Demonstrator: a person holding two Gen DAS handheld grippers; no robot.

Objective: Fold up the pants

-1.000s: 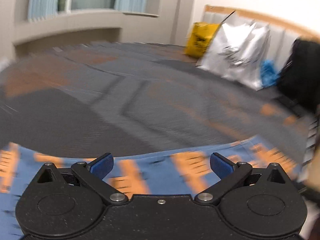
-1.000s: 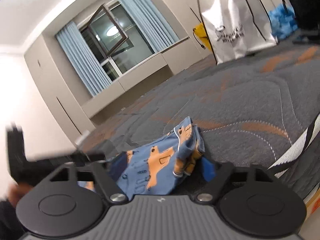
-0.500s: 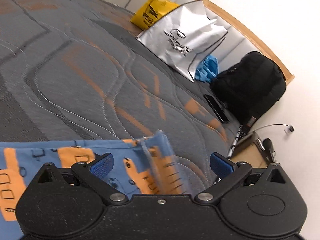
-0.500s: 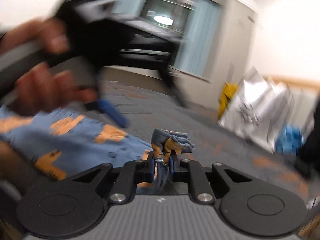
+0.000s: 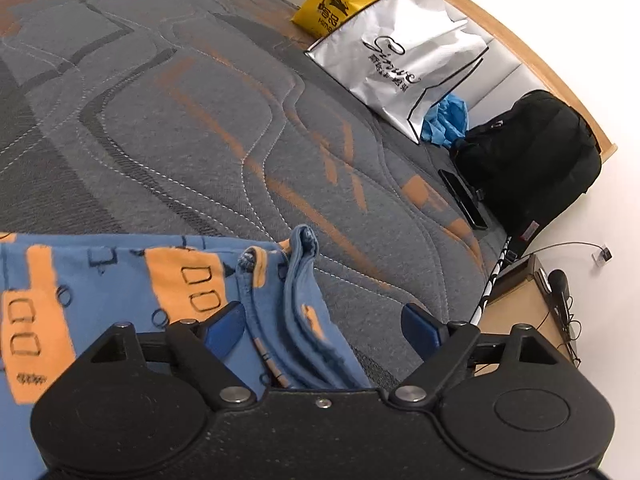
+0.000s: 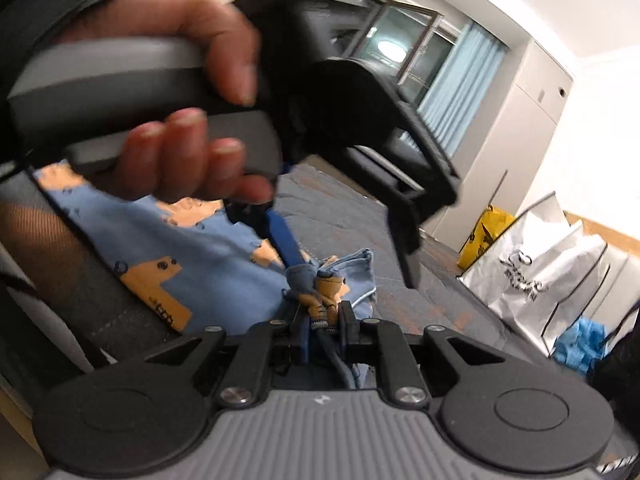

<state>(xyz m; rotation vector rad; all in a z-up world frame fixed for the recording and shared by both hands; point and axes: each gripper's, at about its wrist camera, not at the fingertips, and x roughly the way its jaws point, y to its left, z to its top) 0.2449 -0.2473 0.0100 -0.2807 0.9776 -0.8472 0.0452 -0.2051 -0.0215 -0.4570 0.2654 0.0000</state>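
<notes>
Right wrist view showed the right gripper [image 6: 323,326] clamped on a bunched corner of the pants [image 6: 224,248], blue cloth with orange prints, lying on the grey quilted bed [image 6: 352,216]. Just beyond that pinch the left gripper [image 6: 352,256] hung over the same corner, held in the person's left hand [image 6: 192,120], its blue pads spread wide with cloth between them but not pinched. The left wrist view confirmed this: jaws apart, a ridge of fabric [image 5: 300,304] rising between them. Folding looked barely begun: most of the pants lay spread out beside the grippers, no neat crease was visible, and the left side had yet to take hold.
</notes>
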